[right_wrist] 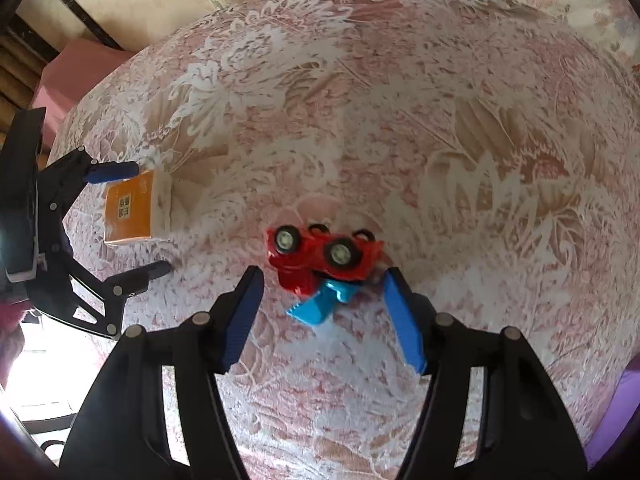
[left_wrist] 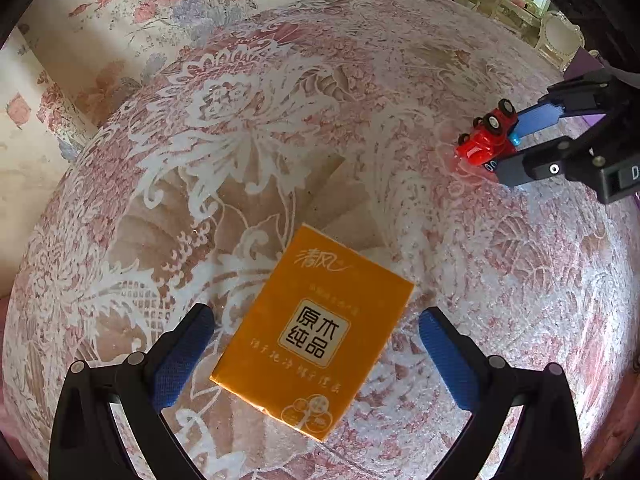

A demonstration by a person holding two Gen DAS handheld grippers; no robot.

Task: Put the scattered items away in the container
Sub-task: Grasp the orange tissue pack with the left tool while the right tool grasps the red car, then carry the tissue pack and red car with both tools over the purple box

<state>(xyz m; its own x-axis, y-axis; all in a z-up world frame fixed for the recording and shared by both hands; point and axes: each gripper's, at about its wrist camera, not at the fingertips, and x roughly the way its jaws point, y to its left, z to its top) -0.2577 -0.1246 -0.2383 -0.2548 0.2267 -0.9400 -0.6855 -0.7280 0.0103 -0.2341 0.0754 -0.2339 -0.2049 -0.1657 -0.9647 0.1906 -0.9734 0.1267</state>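
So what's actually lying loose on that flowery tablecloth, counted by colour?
Orange: 1, the tissue pack, between the open fingers of the left gripper.
Red: 1, the toy vehicle with a blue scoop, lying on its side at the open right gripper.
Total: 2 items. No container shows in either view.

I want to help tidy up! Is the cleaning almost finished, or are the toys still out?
Nothing looks put away yet. The orange tissue pack lies on the table between the open left gripper. The red toy truck lies tipped over, wheels showing, between the open right gripper. Neither is grabbed. No container shows in either view.
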